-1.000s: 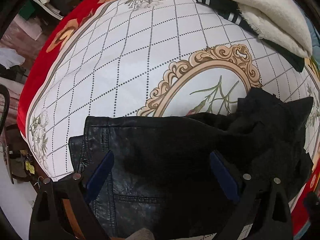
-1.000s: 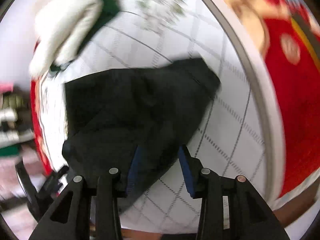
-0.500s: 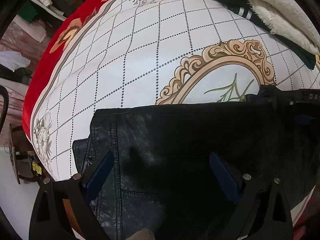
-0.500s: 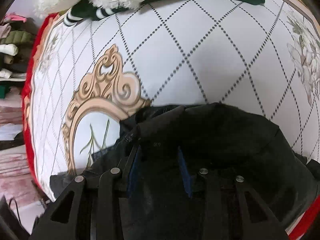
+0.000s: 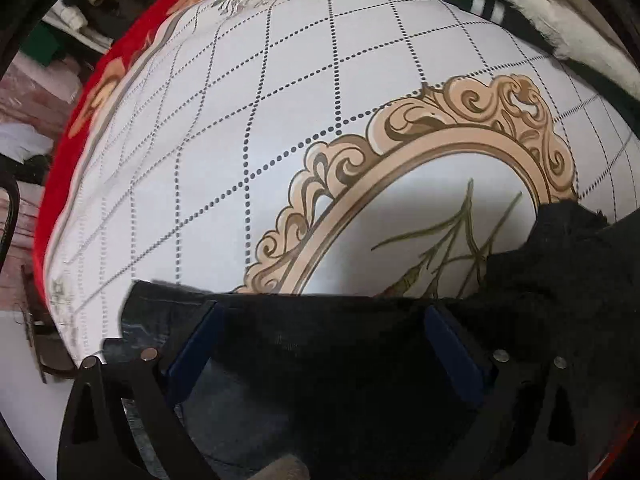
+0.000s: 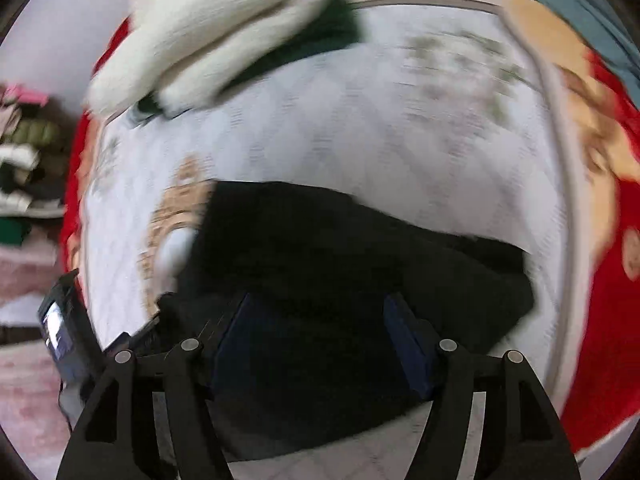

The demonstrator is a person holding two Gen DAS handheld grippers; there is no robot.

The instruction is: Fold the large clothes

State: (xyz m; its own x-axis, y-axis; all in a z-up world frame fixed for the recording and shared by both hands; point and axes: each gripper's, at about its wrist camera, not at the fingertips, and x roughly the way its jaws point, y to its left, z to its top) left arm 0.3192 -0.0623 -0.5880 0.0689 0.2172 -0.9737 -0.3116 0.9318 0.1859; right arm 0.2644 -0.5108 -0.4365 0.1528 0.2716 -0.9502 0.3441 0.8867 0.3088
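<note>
A black leather-look jacket (image 5: 328,360) lies bunched on the white patterned bedspread (image 5: 280,120), filling the lower part of both views; it also shows in the right wrist view (image 6: 340,260). My left gripper (image 5: 320,344) is open, its blue pads (image 5: 192,348) spread wide just over the jacket's near edge. My right gripper (image 6: 320,332) is open, its pads (image 6: 404,332) apart over the jacket; this view is blurred by motion.
A white fleece and dark green striped garment (image 5: 540,20) lies at the far side of the bed; it also shows in the right wrist view (image 6: 224,40). The bedspread has a red border (image 6: 608,320). Stacked clothes (image 6: 24,160) sit off the bed at left.
My right gripper has opened from nearly shut, let go of the jacket and swung back. My left gripper has moved forward, so the jacket sits lower in its view.
</note>
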